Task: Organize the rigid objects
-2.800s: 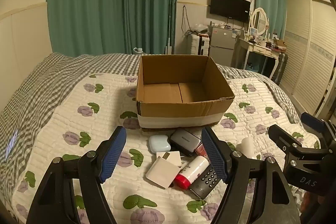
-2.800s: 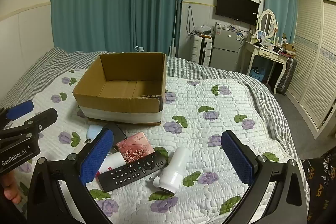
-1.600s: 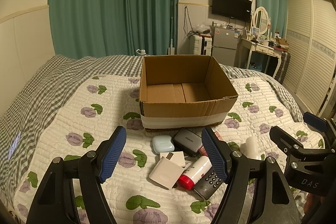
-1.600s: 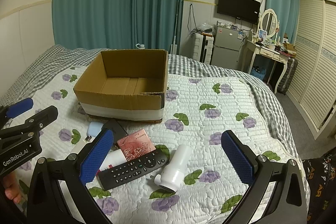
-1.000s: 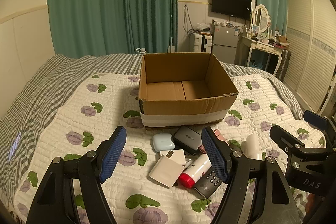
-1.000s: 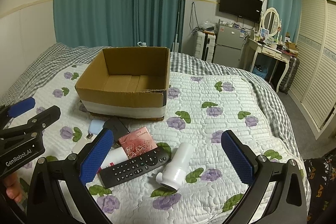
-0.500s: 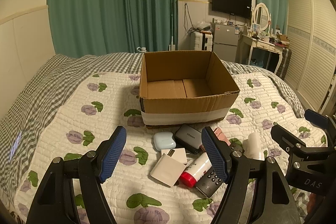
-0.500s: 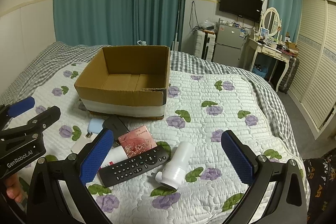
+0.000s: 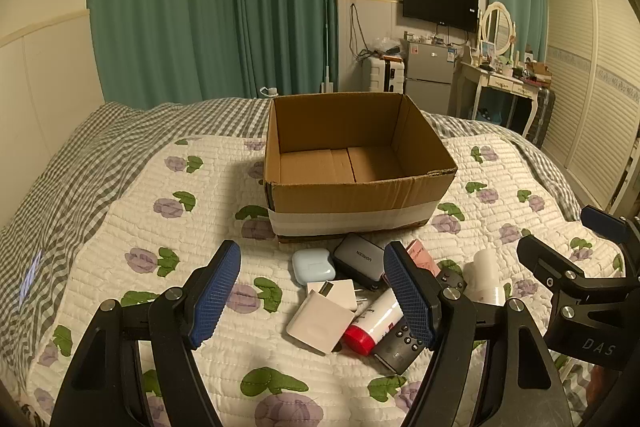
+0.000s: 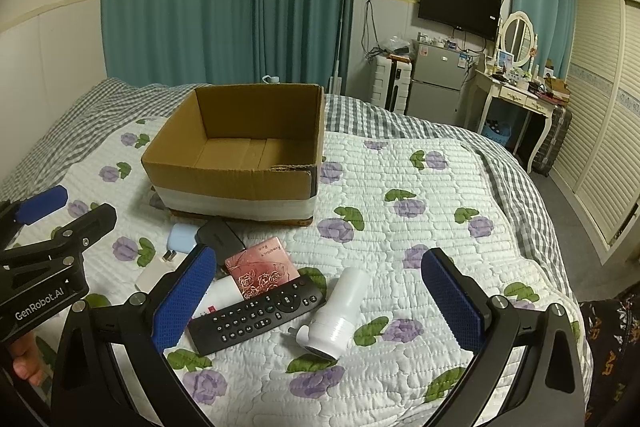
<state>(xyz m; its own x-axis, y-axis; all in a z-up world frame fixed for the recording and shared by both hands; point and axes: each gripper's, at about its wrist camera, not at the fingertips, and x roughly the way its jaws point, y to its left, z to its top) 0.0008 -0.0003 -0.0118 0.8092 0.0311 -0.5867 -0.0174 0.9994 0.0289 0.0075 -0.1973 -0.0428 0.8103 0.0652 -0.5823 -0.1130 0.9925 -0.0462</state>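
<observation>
An open, empty cardboard box (image 9: 352,195) (image 10: 236,183) stands on the quilted bed. In front of it lies a pile: a light blue earbud case (image 9: 313,265), a grey charger (image 9: 358,259), a white adapter (image 9: 322,319), a red-capped white tube (image 9: 374,321), a pink card box (image 10: 262,269), a black remote (image 10: 256,315) and a white bottle (image 10: 340,311). My left gripper (image 9: 312,293) is open and empty above the pile. My right gripper (image 10: 316,301) is open wide and empty above the remote and bottle.
The bed's quilt (image 10: 420,187) stretches to the right of the box. A grey checked blanket (image 9: 80,155) covers the left and far side. A fridge (image 10: 436,83) and a dressing table (image 10: 516,95) stand beyond the bed.
Both grippers have drifted slightly; the box and pile sit a little lower and nearer in view. Both stay open. Nothing was taken hold of.
</observation>
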